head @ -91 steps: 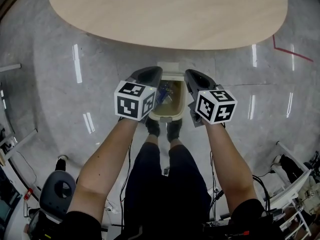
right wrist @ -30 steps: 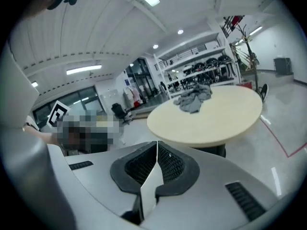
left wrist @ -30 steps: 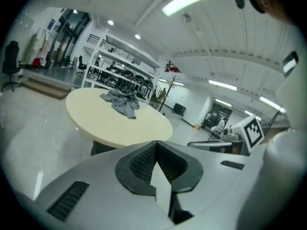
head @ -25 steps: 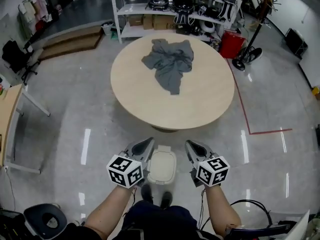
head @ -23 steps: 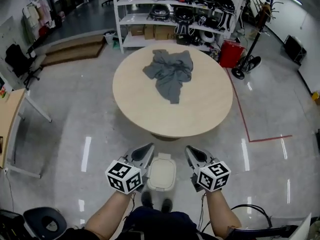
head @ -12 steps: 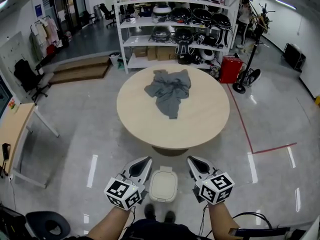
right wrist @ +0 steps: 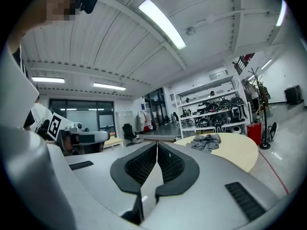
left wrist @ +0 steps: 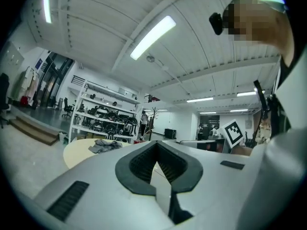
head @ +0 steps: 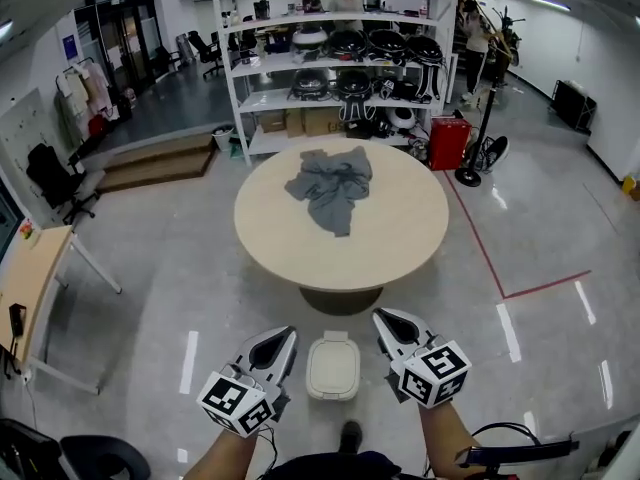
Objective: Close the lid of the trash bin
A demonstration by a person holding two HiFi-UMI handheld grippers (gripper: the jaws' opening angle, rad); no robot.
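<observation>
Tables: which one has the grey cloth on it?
The big round table in the middle; the grey cloth lies on it. The table at the left edge has none.

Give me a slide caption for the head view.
Closed trash bin on the floor between the left claw and right claw.

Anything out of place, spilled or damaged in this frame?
Only a grey garment lying crumpled on the round table; it looks dropped there rather than folded. The trash bin on the floor has its lid down, and nothing looks spilled around it.
</observation>
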